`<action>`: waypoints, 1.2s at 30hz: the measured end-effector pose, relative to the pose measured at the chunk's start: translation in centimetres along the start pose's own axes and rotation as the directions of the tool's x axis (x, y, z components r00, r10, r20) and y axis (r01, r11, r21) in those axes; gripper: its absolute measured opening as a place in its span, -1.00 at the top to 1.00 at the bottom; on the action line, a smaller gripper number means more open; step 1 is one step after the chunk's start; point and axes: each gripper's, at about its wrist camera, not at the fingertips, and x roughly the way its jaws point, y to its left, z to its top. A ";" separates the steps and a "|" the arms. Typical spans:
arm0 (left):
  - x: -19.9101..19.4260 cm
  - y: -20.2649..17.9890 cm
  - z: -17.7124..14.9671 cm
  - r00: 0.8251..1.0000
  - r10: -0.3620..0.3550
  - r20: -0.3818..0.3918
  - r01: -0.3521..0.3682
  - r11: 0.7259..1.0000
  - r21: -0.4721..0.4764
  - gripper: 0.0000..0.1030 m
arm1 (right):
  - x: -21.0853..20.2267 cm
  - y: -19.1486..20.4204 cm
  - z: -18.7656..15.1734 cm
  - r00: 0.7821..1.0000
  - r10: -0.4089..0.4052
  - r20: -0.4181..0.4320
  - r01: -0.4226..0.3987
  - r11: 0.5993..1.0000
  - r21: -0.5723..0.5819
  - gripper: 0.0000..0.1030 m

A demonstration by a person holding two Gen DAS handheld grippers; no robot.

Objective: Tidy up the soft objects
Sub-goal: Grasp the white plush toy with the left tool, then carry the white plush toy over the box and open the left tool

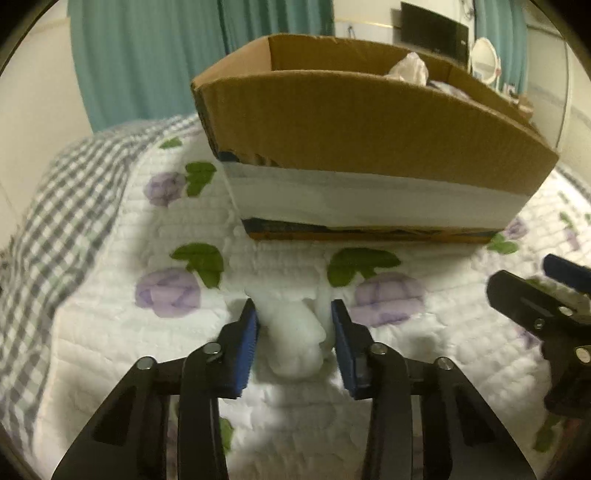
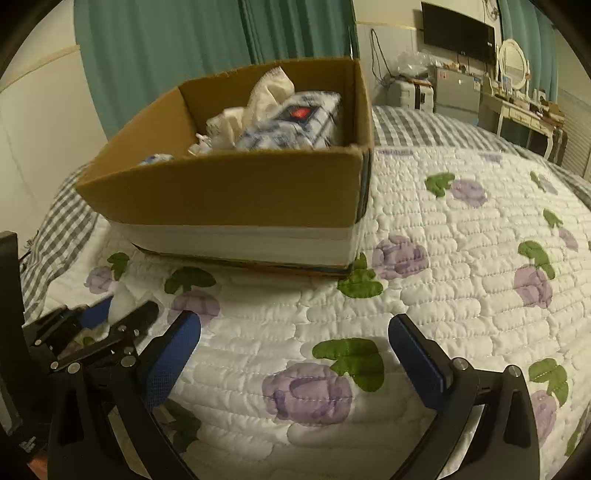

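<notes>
A white soft roll of cloth (image 1: 295, 339) lies on the flowered quilt (image 1: 110, 332), just in front of an open cardboard box (image 1: 369, 122). My left gripper (image 1: 294, 308) is shut on it, one blue pad pressed against each side. The right wrist view shows that left gripper (image 2: 107, 317) at the lower left with the white cloth (image 2: 122, 299) between its fingers. My right gripper (image 2: 294, 323) stands wide open over bare quilt, nothing between its pads; it shows at the right edge of the left wrist view as the right gripper (image 1: 554, 295). The box (image 2: 229, 192) holds white cloth (image 2: 269, 92) and a blue-and-white soft pack (image 2: 295, 125).
The bed's quilt (image 2: 461, 240) stretches away to the right of the box. A grey checked sheet (image 1: 55, 221) lies at the left edge. Teal curtains (image 2: 166, 48) hang behind the box. A dresser with an oval mirror (image 2: 513, 62) and a wall screen (image 2: 458, 33) stand far right.
</notes>
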 end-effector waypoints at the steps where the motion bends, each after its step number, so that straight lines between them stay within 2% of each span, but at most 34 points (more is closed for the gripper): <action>1: -0.3 0.0 -0.1 1.000 -0.019 -0.010 0.019 1.000 -0.008 0.44 | -0.3 0.3 0.0 1.000 0.000 0.014 0.000 1.000 -0.013 -0.99; 2: -0.6 -0.2 -0.2 0.999 -0.030 -0.015 0.030 1.000 -0.001 0.45 | -0.4 0.5 0.0 1.000 0.000 0.019 0.001 1.000 -0.021 -0.99; 5: -1.5 -1.2 -1.1 1.000 0.008 -0.010 -0.008 0.999 0.050 0.46 | -0.6 0.6 0.0 1.000 0.007 0.024 -0.007 1.000 -0.029 -0.99; 12: -5.2 -1.4 -1.7 1.000 -0.023 0.019 0.022 0.999 0.023 0.46 | -2.4 0.5 -0.2 0.998 0.040 0.048 -0.038 0.999 -0.032 -0.99; 18: -9.0 -1.3 -1.8 0.998 -0.041 0.042 0.041 0.999 0.001 0.46 | -6.6 0.8 -0.2 0.996 0.053 0.075 -0.047 0.996 -0.077 -0.99; 23: -12.0 -1.1 -1.3 0.995 -0.057 0.085 0.059 0.998 -0.021 0.46 | -11.3 0.7 0.5 0.990 0.057 0.130 -0.045 0.995 -0.093 -0.99; 28: -15.8 -1.7 0.2 0.983 -0.080 0.165 0.082 0.997 -0.003 0.46 | -16.2 0.7 2.7 0.976 0.021 0.216 0.007 0.992 -0.127 -0.99; 31: -17.8 -1.8 1.6 0.972 -0.082 0.219 0.079 0.997 0.022 0.45 | -18.3 0.7 4.2 0.964 0.028 0.264 0.008 0.991 -0.135 -0.99; 36: -20.1 -1.9 5.1 0.946 -0.102 0.307 0.092 0.995 0.047 0.45 | -20.3 1.1 7.7 0.943 0.019 0.332 0.044 0.983 -0.179 -0.99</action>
